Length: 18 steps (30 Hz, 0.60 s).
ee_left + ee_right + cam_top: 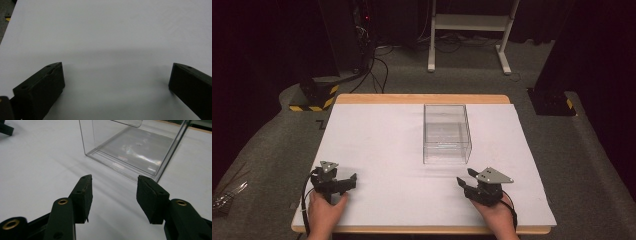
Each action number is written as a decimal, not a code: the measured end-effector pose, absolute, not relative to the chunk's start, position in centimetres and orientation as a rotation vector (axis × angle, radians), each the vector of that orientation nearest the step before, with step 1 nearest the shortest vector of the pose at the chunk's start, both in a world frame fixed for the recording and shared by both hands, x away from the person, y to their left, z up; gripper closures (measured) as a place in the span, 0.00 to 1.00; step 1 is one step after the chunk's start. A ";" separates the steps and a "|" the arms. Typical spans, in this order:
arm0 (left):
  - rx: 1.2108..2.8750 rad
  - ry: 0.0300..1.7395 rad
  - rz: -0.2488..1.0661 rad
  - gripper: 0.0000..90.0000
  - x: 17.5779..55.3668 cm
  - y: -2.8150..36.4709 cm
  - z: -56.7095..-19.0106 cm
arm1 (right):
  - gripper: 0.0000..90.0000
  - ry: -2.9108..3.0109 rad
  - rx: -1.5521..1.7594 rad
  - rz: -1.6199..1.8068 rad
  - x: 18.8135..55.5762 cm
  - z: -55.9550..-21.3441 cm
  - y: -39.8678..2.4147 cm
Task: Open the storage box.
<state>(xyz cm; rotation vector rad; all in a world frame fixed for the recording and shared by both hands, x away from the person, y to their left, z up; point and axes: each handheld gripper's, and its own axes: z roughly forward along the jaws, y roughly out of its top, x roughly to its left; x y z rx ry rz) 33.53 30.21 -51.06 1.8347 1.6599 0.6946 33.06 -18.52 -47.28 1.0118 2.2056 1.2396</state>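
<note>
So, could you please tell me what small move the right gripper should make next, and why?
Probably ease the right gripper forward toward the clear plastic box: its jaws stand open and empty, aimed at the box's near corner, with bare white tabletop between them.

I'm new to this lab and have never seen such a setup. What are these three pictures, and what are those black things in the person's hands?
A person sits at a table covered with a white sheet and holds a hand-operated gripper in each hand: the left gripper and the right gripper. The high view looks down from above. The other two pictures come from cameras riding on each gripper, looking along its two black jaws. A clear plastic box stands on the sheet ahead of the right gripper. Both grippers are open and hold nothing.
</note>
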 end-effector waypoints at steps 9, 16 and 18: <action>1.835 1.660 0.695 0.00 33.5 30.2 -51.1 | 0.52 2.224 0.963 1.208 33.1 -47.3 -17.7; 1.835 1.660 0.695 0.00 33.5 30.2 -51.1 | 0.50 2.228 0.967 1.211 34.3 -46.9 -17.1; 1.835 1.660 0.695 0.00 33.5 30.2 -51.1 | 0.50 2.233 0.983 1.234 34.8 -46.8 -17.0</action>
